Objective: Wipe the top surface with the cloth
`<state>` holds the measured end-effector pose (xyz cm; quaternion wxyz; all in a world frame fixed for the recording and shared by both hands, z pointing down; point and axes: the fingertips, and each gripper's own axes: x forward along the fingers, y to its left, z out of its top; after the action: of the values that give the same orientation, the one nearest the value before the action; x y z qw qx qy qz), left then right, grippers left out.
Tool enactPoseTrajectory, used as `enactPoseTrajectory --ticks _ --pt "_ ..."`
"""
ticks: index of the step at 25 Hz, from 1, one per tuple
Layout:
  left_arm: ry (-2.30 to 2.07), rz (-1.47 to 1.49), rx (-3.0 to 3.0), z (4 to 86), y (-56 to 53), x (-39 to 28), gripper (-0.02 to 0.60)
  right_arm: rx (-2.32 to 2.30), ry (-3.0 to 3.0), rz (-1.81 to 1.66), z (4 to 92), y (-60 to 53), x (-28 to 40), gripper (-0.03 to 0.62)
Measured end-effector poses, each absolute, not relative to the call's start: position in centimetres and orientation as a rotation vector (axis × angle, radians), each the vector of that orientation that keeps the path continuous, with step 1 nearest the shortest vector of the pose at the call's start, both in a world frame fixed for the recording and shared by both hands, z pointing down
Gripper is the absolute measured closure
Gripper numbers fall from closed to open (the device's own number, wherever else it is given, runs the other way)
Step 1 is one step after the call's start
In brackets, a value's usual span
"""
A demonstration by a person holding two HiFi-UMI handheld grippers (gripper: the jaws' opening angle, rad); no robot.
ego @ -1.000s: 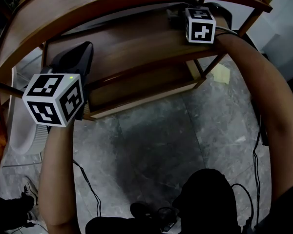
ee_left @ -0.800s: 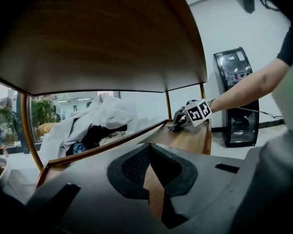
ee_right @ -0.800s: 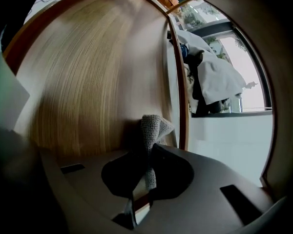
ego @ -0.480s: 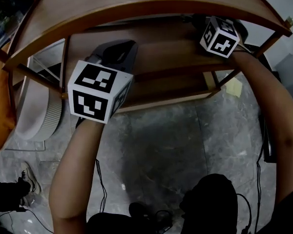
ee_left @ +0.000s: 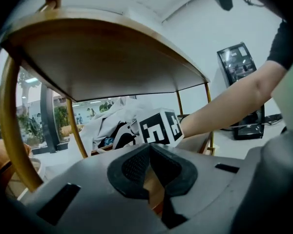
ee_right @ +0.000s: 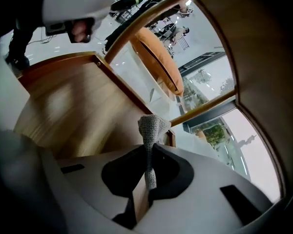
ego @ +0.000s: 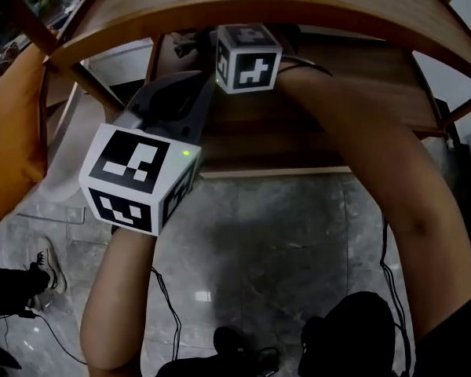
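Nearest, below the bench top (ego: pixel 259 6), is grey stone floor (ego: pixel 282 242) and the person's two forearms reaching in.

The left tongs (ee_left: pixel 149 152) sit just in front of the bench top's near edge. Pads are pressed together with nothing between them; idle.

The right tongs (ee_right: pixel 149 152) reach in under the bench top, over the wooden shelf (ee_right: pixel 68 111) directly beneath it. They pinch a grey knitted cloth (ee_right: pixel 153 128), and a bunched tip of it sticks up past the pads. So the cloth is below the bench top, not on it. Whether it touches the shelf cannot be told.

Beyond the bench top's far side there is an orange cushion (ee_right: pixel 161 65) and bright windows.

Step, as a judgement: cloth is gripped, but wiping of the top is not under way, since the cloth is one level too low. The next move calls for drawing the right tongs out from under the bench top, clearing its near edge, and lifting over it. The cloth must then be pressed flat on the upper face before sweeping. Only a narrow bunch is held, so it needs a low angle for real contact. The left tongs should keep out of the sweep path.
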<state>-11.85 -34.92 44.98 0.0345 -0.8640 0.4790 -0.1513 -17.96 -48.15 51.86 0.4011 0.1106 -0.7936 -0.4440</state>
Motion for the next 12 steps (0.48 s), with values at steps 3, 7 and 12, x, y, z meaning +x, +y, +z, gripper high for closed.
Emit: enactPoseTrajectory --ticks 3,7,12 --pt "1.509 -0.464 -2.652 45.4 -34.2 -13.9 0.571 0.272 -1.996 -1.116 52.5 -49.0 -20.9 0.562" --pt "1.556 -0.467 -2.656 46.2 -33.7 -16.2 0.571 0.259 -1.958 -1.101 53.1 -49.9 -22.8 0.562" --pt "1.561 -0.457 -2.669 46.5 -33.8 -16.9 0.571 0.253 -1.913 -1.097 52.9 -50.3 -23.4 0.562"
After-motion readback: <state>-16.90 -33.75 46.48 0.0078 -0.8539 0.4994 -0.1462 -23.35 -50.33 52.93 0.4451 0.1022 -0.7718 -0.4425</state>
